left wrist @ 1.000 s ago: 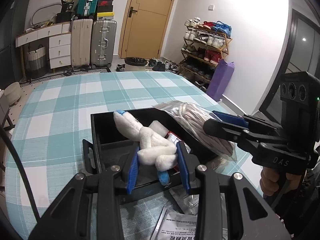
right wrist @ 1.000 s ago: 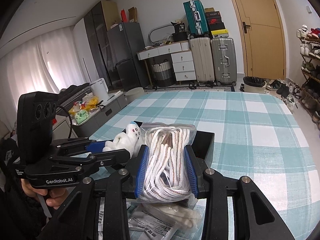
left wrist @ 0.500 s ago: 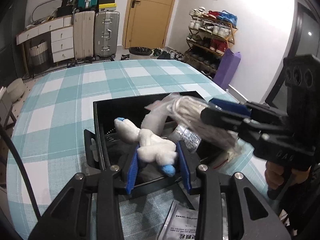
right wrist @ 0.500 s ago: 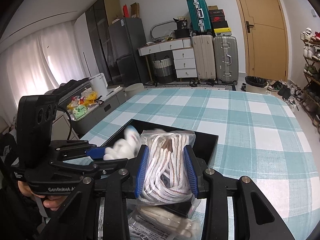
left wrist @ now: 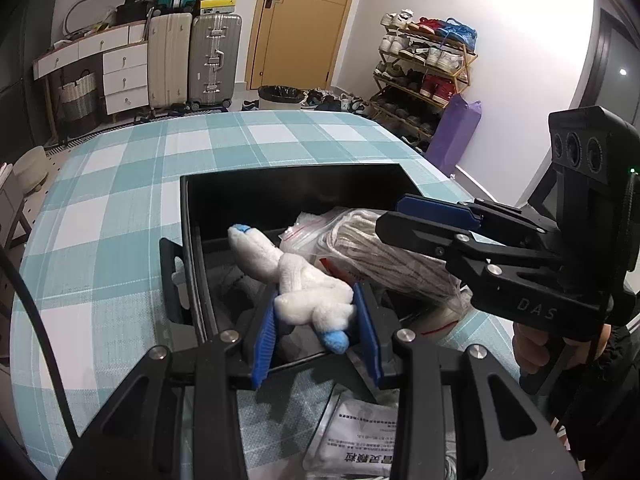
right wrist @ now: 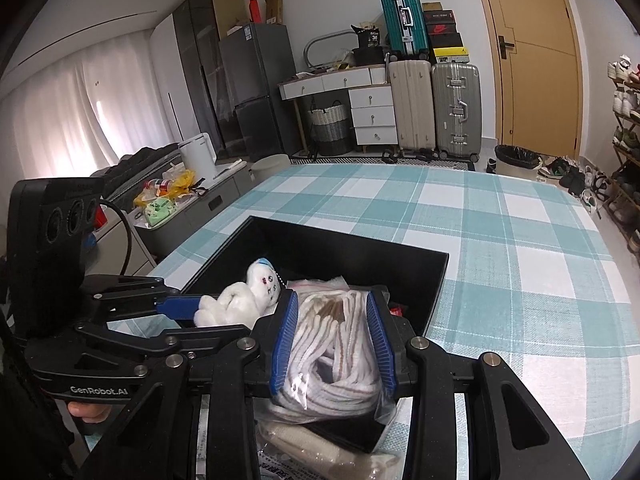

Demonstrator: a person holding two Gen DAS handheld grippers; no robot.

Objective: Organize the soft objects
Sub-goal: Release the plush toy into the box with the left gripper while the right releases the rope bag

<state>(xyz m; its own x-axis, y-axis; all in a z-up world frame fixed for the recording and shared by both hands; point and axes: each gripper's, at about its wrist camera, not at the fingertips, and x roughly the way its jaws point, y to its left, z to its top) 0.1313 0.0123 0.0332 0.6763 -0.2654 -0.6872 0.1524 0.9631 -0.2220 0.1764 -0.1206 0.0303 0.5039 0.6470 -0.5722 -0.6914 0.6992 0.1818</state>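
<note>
The left gripper (left wrist: pixel 316 322) is clamped on the white plush toy (left wrist: pixel 296 280), above the near end of the black bin (left wrist: pixel 280 184). At its right, the right gripper (right wrist: pixel 332 336) is closed on the bagged white rope (right wrist: pixel 332 344), above the bin's near-right corner.

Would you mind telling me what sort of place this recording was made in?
Most likely a lived-in home, perhaps near the entrance: a shoe rack full of shoes by the door, suitcases against the wall, and a fridge.
</note>
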